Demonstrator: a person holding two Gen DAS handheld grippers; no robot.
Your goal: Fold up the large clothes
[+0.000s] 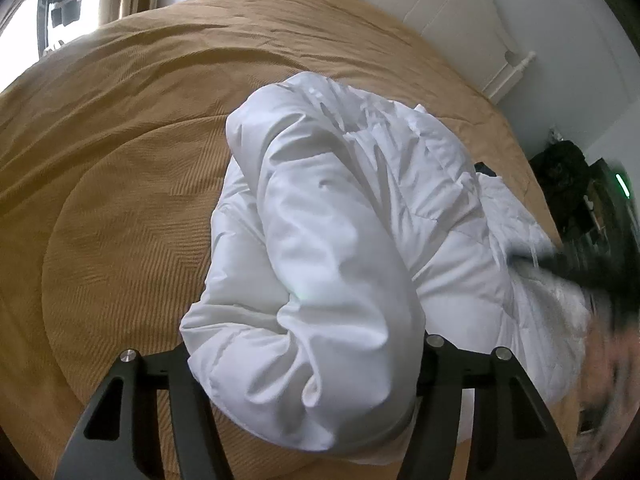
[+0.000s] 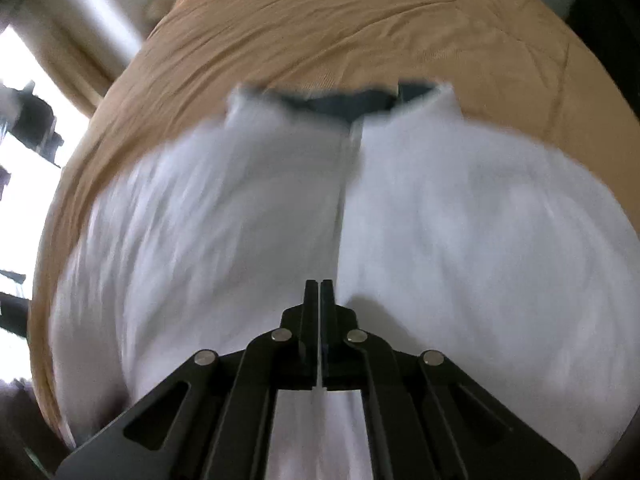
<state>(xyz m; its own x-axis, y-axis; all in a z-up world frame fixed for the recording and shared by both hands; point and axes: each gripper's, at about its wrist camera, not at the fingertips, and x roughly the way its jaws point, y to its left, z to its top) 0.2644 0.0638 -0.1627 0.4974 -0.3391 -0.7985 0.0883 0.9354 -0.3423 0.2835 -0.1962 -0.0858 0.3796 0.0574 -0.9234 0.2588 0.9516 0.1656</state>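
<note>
A white puffer jacket [image 1: 340,208] lies on the tan bedspread [image 1: 120,168]. In the left wrist view a thick sleeve [image 1: 320,340] of it lies between the wide-apart jaws of my left gripper [image 1: 304,364], whose fingertips are hidden by the fabric. In the right wrist view the jacket's front [image 2: 440,220] faces up, blurred, with its zipper line [image 2: 348,184] and dark collar lining [image 2: 344,104] at the far end. My right gripper [image 2: 320,292] is shut above the zipper line, with nothing seen between its fingers.
The bedspread [image 2: 340,20] covers the whole bed. A white headboard [image 1: 460,16] stands at the far side, a bright window [image 1: 60,12] at the left. Dark furniture [image 1: 580,200] stands past the bed's right edge. A blurred dark shape [image 1: 600,280] crosses the right side.
</note>
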